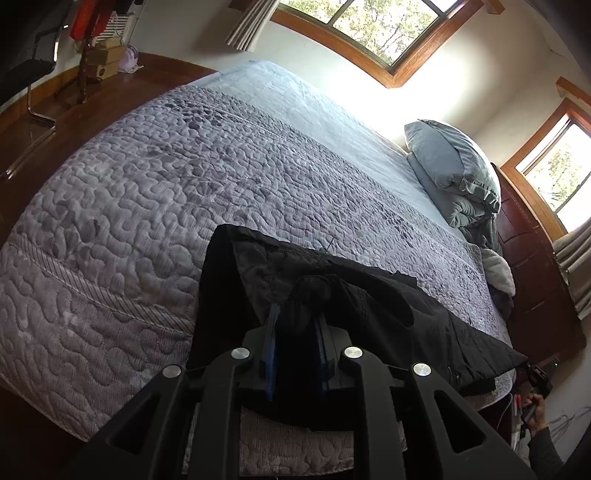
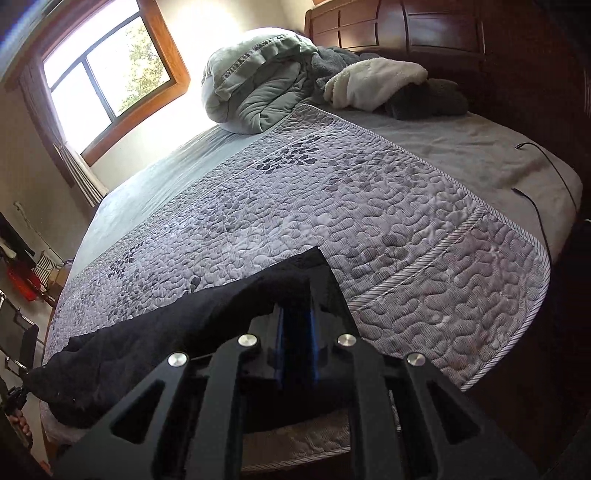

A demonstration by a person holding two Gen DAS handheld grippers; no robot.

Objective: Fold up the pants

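Observation:
Black pants lie stretched along the near edge of the bed's grey quilt. My left gripper is shut on a bunched end of the pants, held between its blue pads. My right gripper is shut on the other end of the pants, whose corner drapes over its fingers. In the left wrist view the right gripper and the hand holding it show at the far end of the pants. In the right wrist view the left gripper shows at the left edge.
Rolled grey and white blankets are piled by the dark wooden headboard. A black cable lies on the grey sheet. A chair and boxes stand on the wooden floor beyond the bed. Windows line the wall.

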